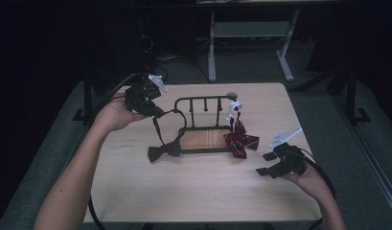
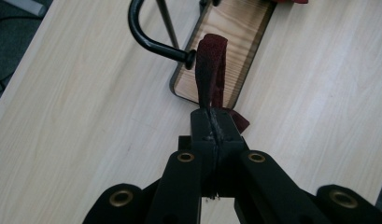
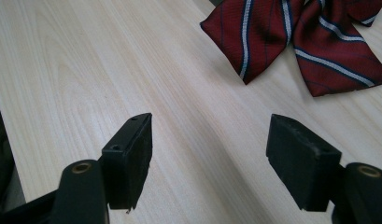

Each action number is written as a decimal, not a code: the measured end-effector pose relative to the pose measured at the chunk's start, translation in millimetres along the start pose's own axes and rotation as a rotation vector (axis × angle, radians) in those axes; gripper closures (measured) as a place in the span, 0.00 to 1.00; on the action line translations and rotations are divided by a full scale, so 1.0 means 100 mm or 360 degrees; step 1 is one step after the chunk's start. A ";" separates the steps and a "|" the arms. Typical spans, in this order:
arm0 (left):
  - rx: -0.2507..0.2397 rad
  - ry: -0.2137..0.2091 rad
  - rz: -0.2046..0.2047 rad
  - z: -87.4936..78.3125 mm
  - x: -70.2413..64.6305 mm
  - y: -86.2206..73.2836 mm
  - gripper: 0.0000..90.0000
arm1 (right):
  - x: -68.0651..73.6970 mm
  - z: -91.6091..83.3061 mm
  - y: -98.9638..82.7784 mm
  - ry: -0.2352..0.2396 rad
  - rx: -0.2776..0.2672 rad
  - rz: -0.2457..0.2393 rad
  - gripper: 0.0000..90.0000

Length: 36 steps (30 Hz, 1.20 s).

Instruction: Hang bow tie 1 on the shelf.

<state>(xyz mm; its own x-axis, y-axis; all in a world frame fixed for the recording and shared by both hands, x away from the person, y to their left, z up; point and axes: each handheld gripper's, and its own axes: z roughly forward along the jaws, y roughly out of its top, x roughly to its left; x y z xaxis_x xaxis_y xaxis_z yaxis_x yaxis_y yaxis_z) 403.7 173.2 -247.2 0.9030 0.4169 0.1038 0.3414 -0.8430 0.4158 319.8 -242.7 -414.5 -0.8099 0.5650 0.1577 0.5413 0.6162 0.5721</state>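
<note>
A dark maroon bow tie [image 1: 163,151] lies on the table at the left end of a small black metal rack [image 1: 203,99] with a wooden base [image 1: 204,139]. Its strap [image 2: 211,65] rises past the rack's left bar end [image 2: 188,56] into my left gripper [image 1: 156,112], which is shut on it; the left gripper view has the pads of that gripper [image 2: 212,116] pinching the band. A red striped bow tie [image 1: 240,140] hangs by a white strap at the rack's right end. My right gripper [image 1: 266,164] rests open near the table's right edge, nothing between its jaws [image 3: 209,154], with the striped tie [image 3: 296,37] just ahead.
The light wooden table [image 1: 203,191] has bare surface in front of the rack. Beyond its far edge stands a grey desk frame [image 1: 251,33] on a dark floor. Cables trail from both grippers off the table sides.
</note>
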 end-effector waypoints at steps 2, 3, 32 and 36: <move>0.0000 0.0003 -0.0010 0.00 0.03 0.02 1.00 | 0.00 0.00 0.00 0.0001 -0.0003 -0.0001 0.35; -0.0002 0.0005 -0.0020 0.00 0.04 0.02 1.00 | 0.00 0.00 0.00 0.0000 -0.0003 -0.0007 0.35; 0.0151 0.0042 -0.0074 0.16 0.28 0.18 0.99 | -0.01 -0.01 -0.02 0.0001 -0.0009 0.0005 0.35; 0.0159 0.0051 -0.0067 0.18 0.27 0.19 0.99 | -0.02 -0.02 -0.02 -0.0003 -0.0014 0.0005 0.35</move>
<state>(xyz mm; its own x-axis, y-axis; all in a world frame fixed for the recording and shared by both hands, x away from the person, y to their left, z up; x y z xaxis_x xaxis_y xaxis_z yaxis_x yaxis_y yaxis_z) 439.2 162.0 -252.4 0.8790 0.4620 0.1178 0.4046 -0.8535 0.3286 319.8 -245.6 -414.6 -0.8080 0.5676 0.1580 0.5416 0.6099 0.5785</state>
